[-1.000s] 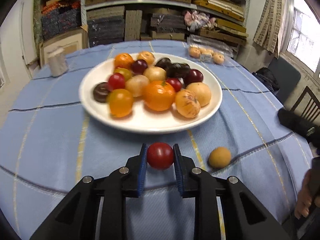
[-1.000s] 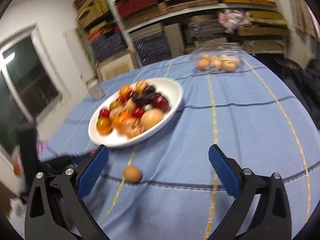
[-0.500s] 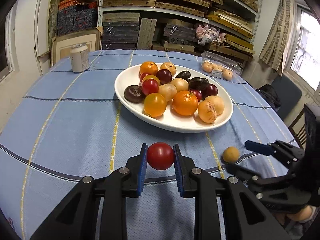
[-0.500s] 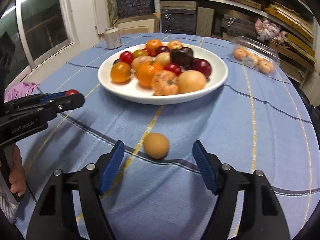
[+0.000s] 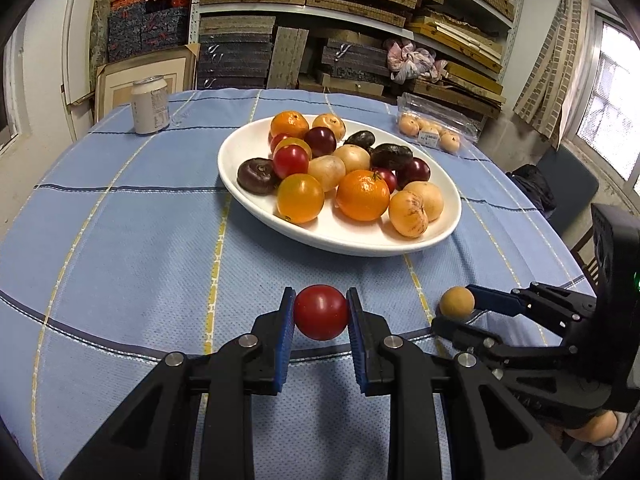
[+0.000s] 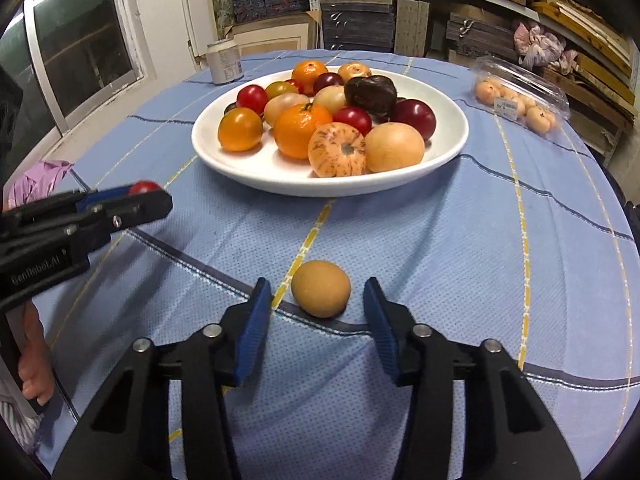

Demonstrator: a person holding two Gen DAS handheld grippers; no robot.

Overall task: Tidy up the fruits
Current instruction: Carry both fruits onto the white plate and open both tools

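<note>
A red tomato (image 5: 321, 312) sat clamped between the blue pads of the left gripper (image 5: 321, 314), held just above the blue cloth of the bench (image 5: 120, 240) and on the near side of the white plate (image 5: 248, 152). To its right a small tan fruit (image 6: 321, 294) lay loose on the cloth, between the fingers of the right gripper (image 6: 318, 308), whose jaws stood apart with a gap on either side of the fruit, touching it on neither. In the left view the same tan fruit (image 5: 457, 301) showed at the tips of that right gripper (image 5: 460, 312); in the right view the left gripper (image 6: 140, 200) reached in from the left with the tomato (image 6: 143, 187) just showing at its tip. The plate (image 6: 448, 148) already carried a heap of fruit: oranges, yellow and red tomatoes, dark plums, pale round ones. By the look of it, most of the sorting was done, and two pieces remained off the plate, one gripped and one not yet taken. Farther off stood a drink can (image 5: 150, 105) at the far left of the bench and a clear plastic box of small orange fruits (image 5: 434, 130) at the far right; whether that box belonged to the job could not be told. Stacked shelves (image 5: 340, 20) filled the wall behind.
</note>
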